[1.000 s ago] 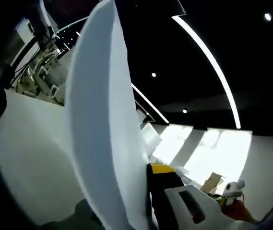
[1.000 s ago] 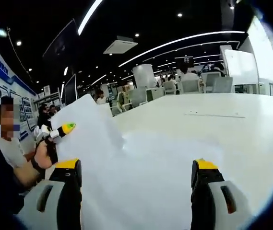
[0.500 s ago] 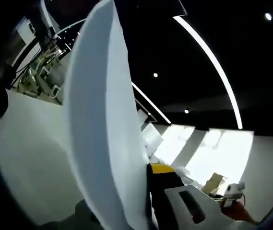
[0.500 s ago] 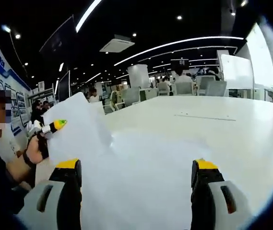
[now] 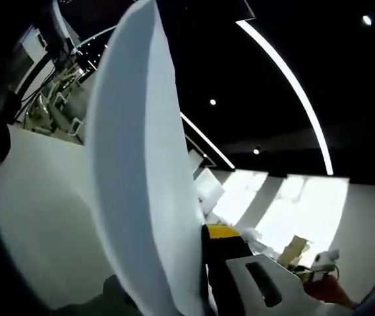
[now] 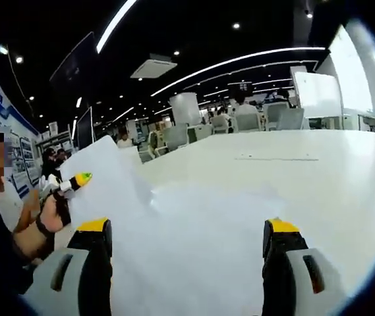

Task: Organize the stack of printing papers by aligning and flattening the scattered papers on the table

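Papers [image 6: 194, 243]: white sheets spread on the desk between and beyond the right tongs' jaws, reaching toward the left, where one corner is lifted off the surface.
Lifted sheet [image 5: 141, 171]: in the left gripper view it stands on edge, bowed into a curve, plain white, rising from the bottom of the view up past the middle.
Look: unprinted, smooth, no creases that I can make out; edges do not line up into a neat stack.
Left tongs [image 6: 75, 181]: seen in the right gripper view at the raised corner, yellow-tipped, gripped by a person's hand [image 6: 50, 217]; they appear to pinch the sheet's corner. In their own view the sheet runs down just beside the yellow-tipped right jaw and hides the other jaw, so the pinch itself is partly hidden.
Right tongs [image 6: 187, 230]: jaws wide apart, holding nothing, the papers lying between them.
Desk [image 6: 319, 178]: broad, white, bare beyond the papers.
Person [image 6: 6, 217]: seated at the left edge of the right gripper view, dark sleeve and light shirt.
Room: dark ceiling with long light strips and spot lamps; chairs [image 6: 246, 122] and other people far across the desk; a whiteboard [image 6: 319, 95] at the right.
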The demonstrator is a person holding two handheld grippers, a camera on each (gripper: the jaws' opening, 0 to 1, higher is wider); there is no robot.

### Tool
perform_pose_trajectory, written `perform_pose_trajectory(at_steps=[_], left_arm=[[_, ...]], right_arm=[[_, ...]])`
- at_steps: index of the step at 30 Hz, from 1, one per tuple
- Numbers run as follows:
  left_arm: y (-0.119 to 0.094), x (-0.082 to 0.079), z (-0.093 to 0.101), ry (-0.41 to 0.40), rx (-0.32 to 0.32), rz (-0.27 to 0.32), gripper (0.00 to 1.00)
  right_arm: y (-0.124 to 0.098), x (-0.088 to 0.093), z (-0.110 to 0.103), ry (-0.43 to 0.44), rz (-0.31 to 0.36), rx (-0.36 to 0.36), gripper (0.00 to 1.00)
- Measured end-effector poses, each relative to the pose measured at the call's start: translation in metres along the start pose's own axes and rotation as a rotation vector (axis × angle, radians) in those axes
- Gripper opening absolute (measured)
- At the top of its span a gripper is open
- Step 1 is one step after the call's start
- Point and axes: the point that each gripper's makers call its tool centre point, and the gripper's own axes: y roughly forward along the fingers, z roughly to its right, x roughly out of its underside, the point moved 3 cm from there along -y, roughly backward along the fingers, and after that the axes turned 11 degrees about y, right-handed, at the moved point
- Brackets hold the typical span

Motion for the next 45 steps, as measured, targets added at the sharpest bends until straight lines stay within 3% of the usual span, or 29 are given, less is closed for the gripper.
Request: perform_pose_trajectory(at_steps=[4, 14, 35, 45], left_arm=[[0.0, 0.0, 0.0, 0.003, 0.001, -0.003, 0.06], [0.0, -0.001, 0.001, 0.004, 0.008, -0.002, 0.06], [-0.001, -0.001, 0.0, -0.006, 0.01, 0.008, 0.06], [-0.001, -0.002, 0.0, -0.016, 0.013, 0.017, 0.06]], right_arm=[[-0.006, -0.005, -0.007, 0.03, 0.029, -0.029, 0.9], [-0.014, -0.008, -0.007, -0.004, 0.043, 0.005, 0.9], [-0.013, -0.001, -0.002, -0.076, -0.007, 0.052, 0.9], [-0.014, -0.001, 0.0, -0.071, -0.005, 0.061, 0.9]])
